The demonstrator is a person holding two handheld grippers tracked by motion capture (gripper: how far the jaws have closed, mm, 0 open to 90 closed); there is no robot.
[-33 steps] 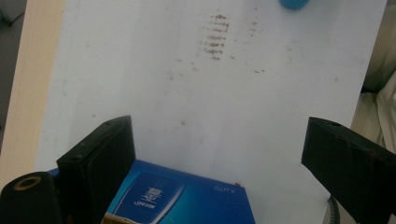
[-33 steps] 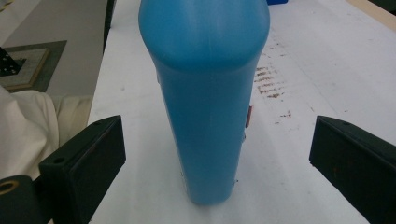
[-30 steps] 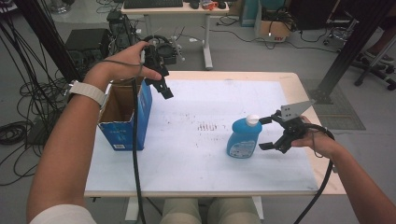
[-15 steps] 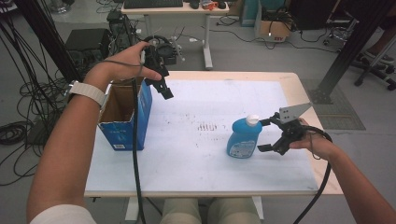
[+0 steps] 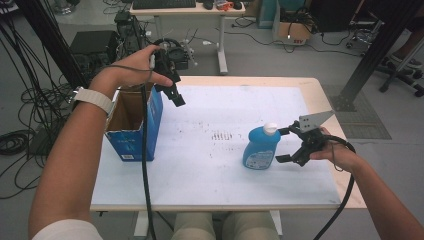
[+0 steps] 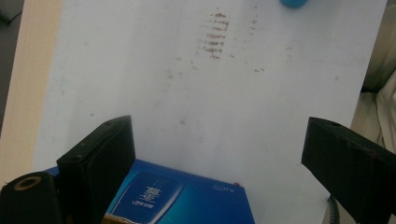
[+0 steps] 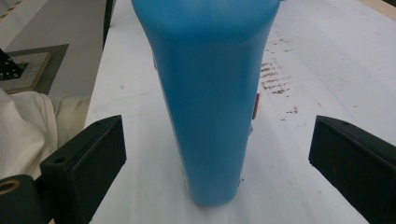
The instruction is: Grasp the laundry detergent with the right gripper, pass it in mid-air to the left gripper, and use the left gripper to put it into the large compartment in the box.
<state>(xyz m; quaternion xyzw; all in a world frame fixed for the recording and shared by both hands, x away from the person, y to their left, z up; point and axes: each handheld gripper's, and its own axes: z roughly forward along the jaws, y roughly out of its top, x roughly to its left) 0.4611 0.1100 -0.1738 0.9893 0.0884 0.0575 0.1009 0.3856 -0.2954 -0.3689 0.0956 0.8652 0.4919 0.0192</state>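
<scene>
Right gripper (image 5: 289, 145) jaws spread, flanking the upright blue bottle (image 5: 261, 146), apparently not touching. Left gripper (image 5: 176, 96) jaws spread above the open blue box (image 5: 134, 120).

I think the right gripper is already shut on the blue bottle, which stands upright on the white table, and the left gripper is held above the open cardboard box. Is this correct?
Not quite. The right gripper is open: the right gripper view shows both jaws clear of the blue bottle, one on each side. The rest holds: the bottle stands upright on the white table, and the left gripper is above the open cardboard box.
</scene>
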